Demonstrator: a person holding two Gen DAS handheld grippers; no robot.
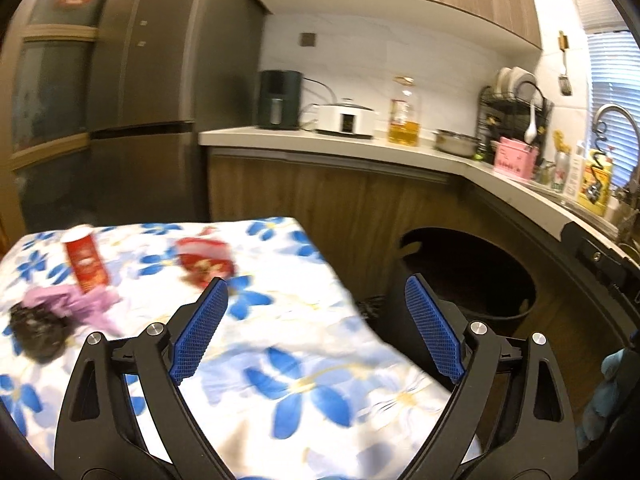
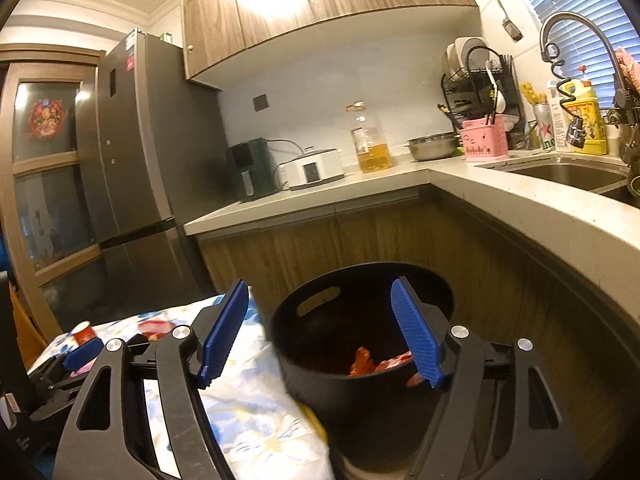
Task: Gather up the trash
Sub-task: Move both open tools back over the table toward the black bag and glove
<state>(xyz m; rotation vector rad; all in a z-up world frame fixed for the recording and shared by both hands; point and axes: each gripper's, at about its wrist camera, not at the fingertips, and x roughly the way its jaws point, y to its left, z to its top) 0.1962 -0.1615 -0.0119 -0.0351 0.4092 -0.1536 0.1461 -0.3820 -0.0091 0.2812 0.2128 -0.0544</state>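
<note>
Above the black bin [image 2: 360, 344], both the left gripper [image 1: 316, 316] and right gripper [image 2: 320, 328] are being held open and empty, so the red chip can [image 1: 86, 264] is at risk of being toppled by a hasty reach.

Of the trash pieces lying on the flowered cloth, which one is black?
The crumpled black lump at the cloth's left edge; the chip can and snack bag are red, the wad purple.
</note>
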